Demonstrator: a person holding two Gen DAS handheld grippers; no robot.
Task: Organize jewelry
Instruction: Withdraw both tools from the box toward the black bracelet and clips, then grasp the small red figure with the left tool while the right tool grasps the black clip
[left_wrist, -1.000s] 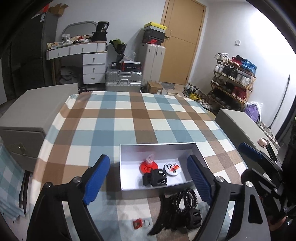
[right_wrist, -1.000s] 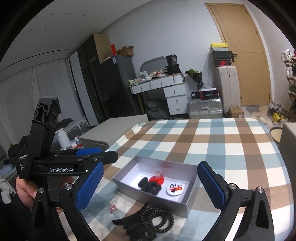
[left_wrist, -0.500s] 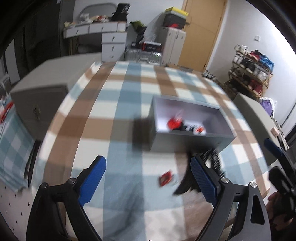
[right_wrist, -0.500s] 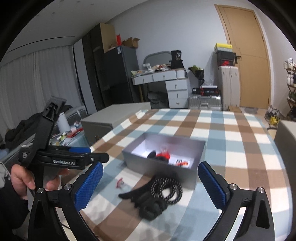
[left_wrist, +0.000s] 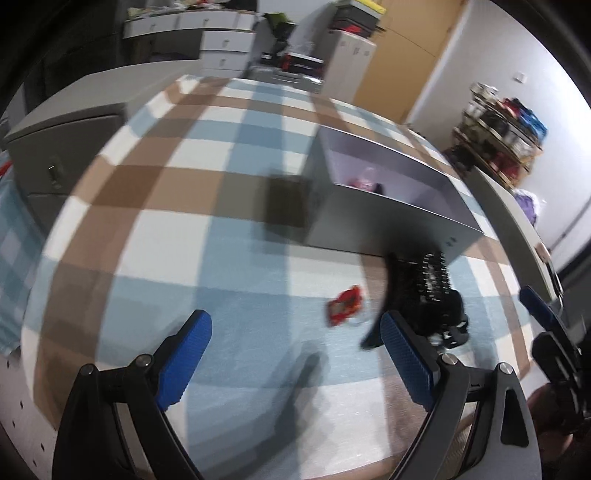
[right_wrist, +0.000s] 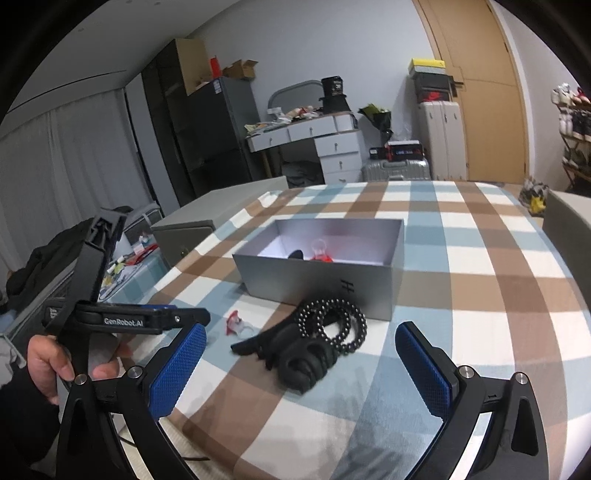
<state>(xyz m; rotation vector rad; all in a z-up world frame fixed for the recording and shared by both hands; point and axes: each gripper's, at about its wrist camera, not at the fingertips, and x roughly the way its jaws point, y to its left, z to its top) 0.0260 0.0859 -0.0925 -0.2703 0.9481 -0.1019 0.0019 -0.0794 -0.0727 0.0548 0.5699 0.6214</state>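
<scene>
Both wide-open, empty grippers, left (left_wrist: 295, 354) and right (right_wrist: 301, 363), face a small, light, probably slippery red charm (left_wrist: 345, 305), best pinched across its body.

Near cloth (right_wrist: 424, 295): bare at left and right. Centre blocked: black hair clips (right_wrist: 295, 354) and bead coil (right_wrist: 332, 325) against grey box (right_wrist: 317, 277); red clip (right_wrist: 236, 323) just left.

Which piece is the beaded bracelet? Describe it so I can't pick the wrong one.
Find the grey box on the checked tablecloth. Against its near wall lies a black pile; the beaded bracelet is the coiled ring of small round beads on top, beside the smooth black clips. The red charm lies apart, to the left.
</scene>
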